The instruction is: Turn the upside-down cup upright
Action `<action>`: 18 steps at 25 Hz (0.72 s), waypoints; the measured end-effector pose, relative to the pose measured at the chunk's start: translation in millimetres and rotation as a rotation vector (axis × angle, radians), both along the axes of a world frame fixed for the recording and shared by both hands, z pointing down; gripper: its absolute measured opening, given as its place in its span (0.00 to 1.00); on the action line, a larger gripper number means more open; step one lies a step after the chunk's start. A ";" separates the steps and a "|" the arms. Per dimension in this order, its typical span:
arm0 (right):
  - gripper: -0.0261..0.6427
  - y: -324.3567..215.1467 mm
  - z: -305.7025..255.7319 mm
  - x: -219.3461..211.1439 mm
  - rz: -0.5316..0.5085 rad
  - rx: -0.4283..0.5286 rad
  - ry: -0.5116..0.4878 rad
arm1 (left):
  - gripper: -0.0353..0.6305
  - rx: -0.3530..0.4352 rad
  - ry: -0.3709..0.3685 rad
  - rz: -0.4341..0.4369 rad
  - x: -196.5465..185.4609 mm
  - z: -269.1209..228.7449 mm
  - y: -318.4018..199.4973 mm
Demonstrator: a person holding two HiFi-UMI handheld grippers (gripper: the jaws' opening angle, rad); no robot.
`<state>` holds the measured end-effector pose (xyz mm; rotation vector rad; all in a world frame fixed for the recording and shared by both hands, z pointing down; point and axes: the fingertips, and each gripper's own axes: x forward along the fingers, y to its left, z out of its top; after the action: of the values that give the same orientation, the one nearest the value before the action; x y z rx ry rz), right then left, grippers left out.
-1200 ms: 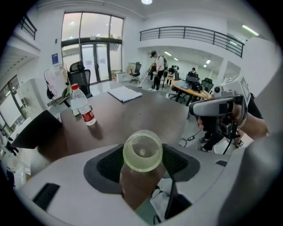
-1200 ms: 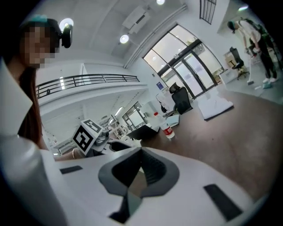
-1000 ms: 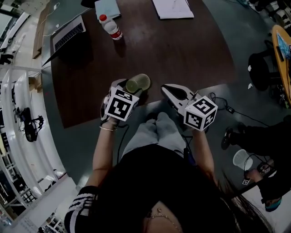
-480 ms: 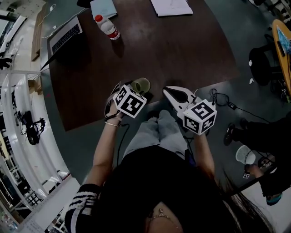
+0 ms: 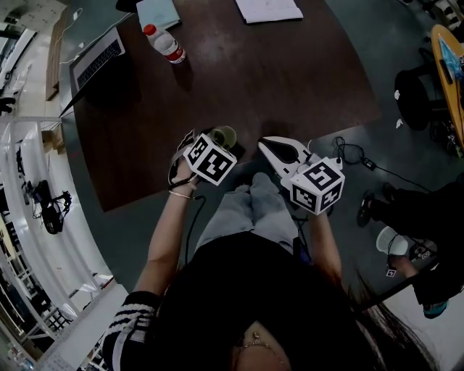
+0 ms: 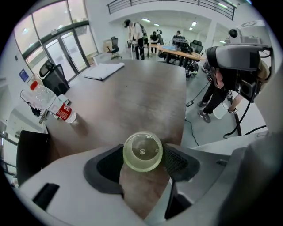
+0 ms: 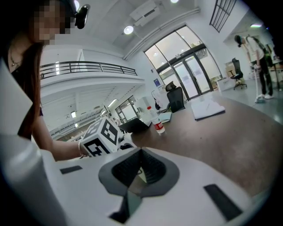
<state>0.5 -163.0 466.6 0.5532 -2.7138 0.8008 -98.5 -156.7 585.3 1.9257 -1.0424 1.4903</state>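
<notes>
Left gripper (image 6: 143,155) was pointing steeply down, jaws spread wide and pinching the cup (image 6: 142,148), one dark pad against each side of its wall

Cup was pale green and translucent. It sat at the near edge of the dark wood table (image 5: 290,80). Its mouth looked to be facing up: head view showed an open rim with a dark inside, and left gripper view looked straight down onto a small nub at the centre of the base. Couldn't tell if the base was on the tabletop or just above it

Right gripper (image 7: 141,155) had its jaws pressed together with nothing between them. It was tilted slightly down at the table edge, just right of the cup and apart from it

At the far side of the table, well apart from the cup: water bottle (image 5: 164,44) with a red cap, open laptop (image 5: 98,61), white papers (image 5: 268,9)
</notes>
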 end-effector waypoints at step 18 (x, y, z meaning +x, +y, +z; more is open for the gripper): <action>0.06 2.4 -7.4 0.7 -0.006 0.000 -0.010 | 0.48 0.065 0.069 -0.027 2.4 -13.5 -9.0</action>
<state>1.2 -160.6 459.2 0.5421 -2.7236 0.8039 -96.1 -165.7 571.9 1.9846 -1.0943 1.3811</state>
